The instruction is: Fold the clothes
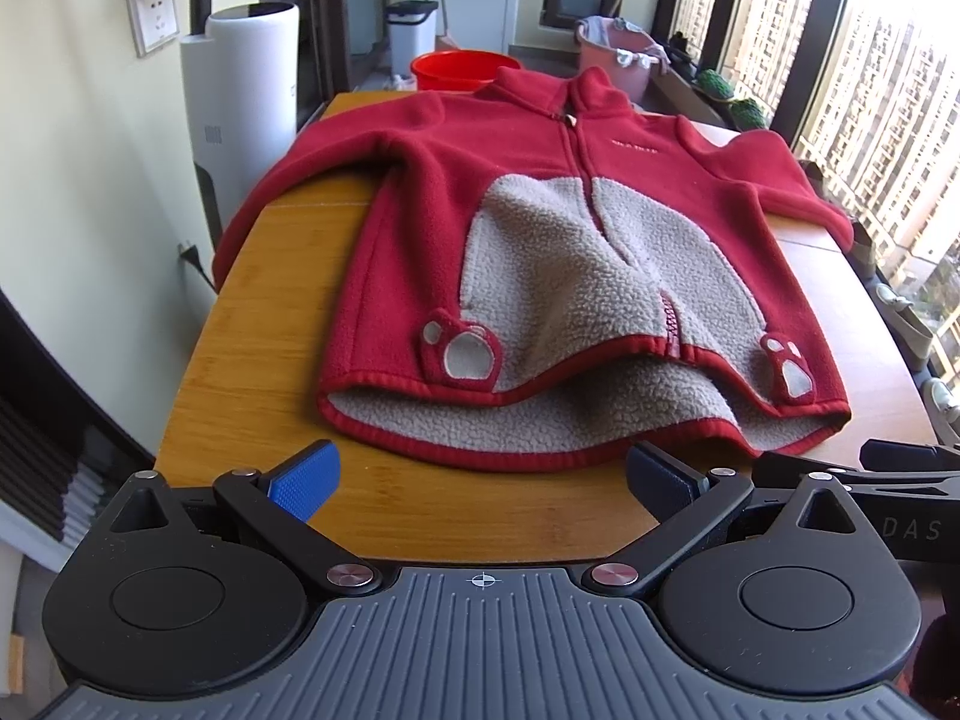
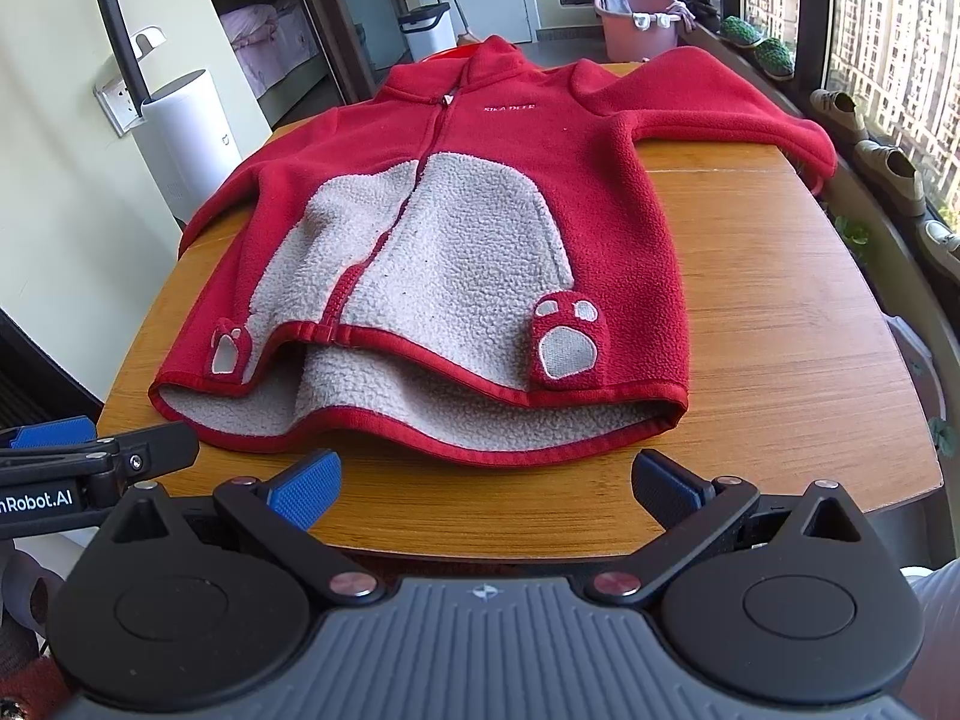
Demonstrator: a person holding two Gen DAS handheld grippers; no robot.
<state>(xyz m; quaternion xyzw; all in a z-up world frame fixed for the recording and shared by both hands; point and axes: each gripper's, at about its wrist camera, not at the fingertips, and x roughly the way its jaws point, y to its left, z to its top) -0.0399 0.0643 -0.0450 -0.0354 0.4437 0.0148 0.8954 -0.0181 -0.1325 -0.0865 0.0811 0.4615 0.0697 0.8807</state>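
Red fleece jacket point(image 1: 540, 192) lies front-up on the wooden table point(image 1: 252, 372), collar at twelve o'clock, hem toward us, and we open on the left wrist view. Our left gripper point(image 1: 483, 480) hovers just short of the hem, blue fingers point(image 1: 306, 480) spread wide, nothing between them. The front hem is lifted a little, baring the grey lining. At nine o'clock one sleeve runs off the table edge, so we lose its cuff. At three o'clock a slice of the right gripper pokes in, cut off by the frame. Behind the collar a red basin point(image 1: 462, 69) is half hidden.

Over to the right wrist view: the right gripper point(image 2: 486, 483) sits at six o'clock, fingers point(image 2: 666, 489) parted and empty, just clear of the hem. The jacket point(image 2: 600, 180) fills the table point(image 2: 780, 360), its chest lettering too small for us to read. At two o'clock the far sleeve reaches the table edge; at nine o'clock the left gripper's tip point(image 2: 54, 435) shows only in part. The basin barely peeks past the collar.
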